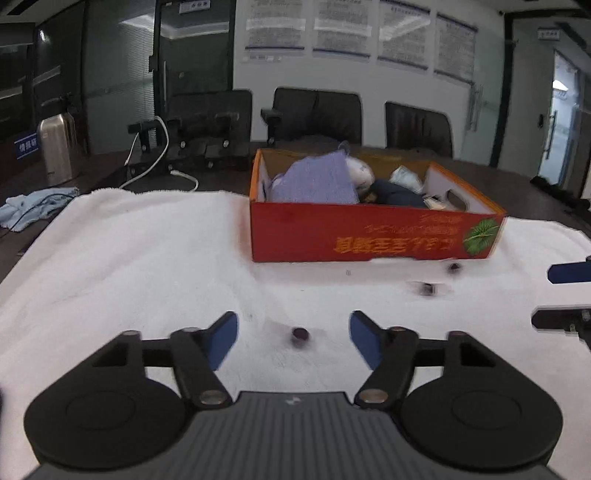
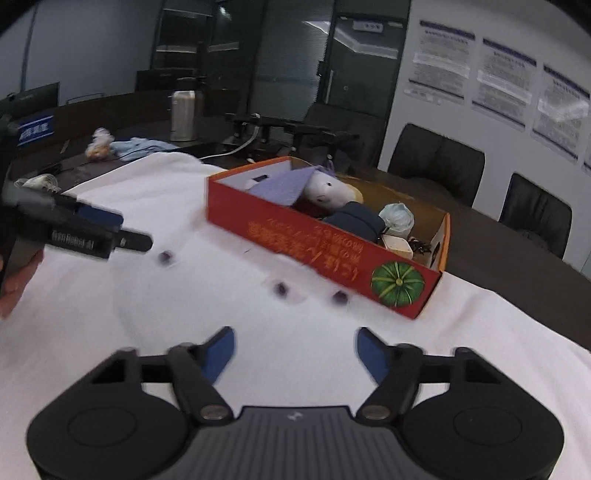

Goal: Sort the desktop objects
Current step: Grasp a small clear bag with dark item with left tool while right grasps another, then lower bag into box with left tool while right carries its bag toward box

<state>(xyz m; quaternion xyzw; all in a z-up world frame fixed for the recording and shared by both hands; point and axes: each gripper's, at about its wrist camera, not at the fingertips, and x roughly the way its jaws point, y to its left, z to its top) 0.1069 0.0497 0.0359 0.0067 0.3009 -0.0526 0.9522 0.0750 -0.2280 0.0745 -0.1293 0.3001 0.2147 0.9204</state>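
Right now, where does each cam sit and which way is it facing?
Left wrist: on the left gripper, low over the white towel, facing the long side of the red box; own open fingers show, right gripper at the right edge.
Right wrist: on the right gripper, higher, facing the box corner from the right; own open fingers show, left gripper and hand at left.
Shared: box, towel, three small dark pieces, steel flask.

Office meeting room, long dark conference table [image 1: 517,184], black chairs [image 1: 317,110], wall notices [image 1: 340,33], glass partitions [image 1: 118,74]
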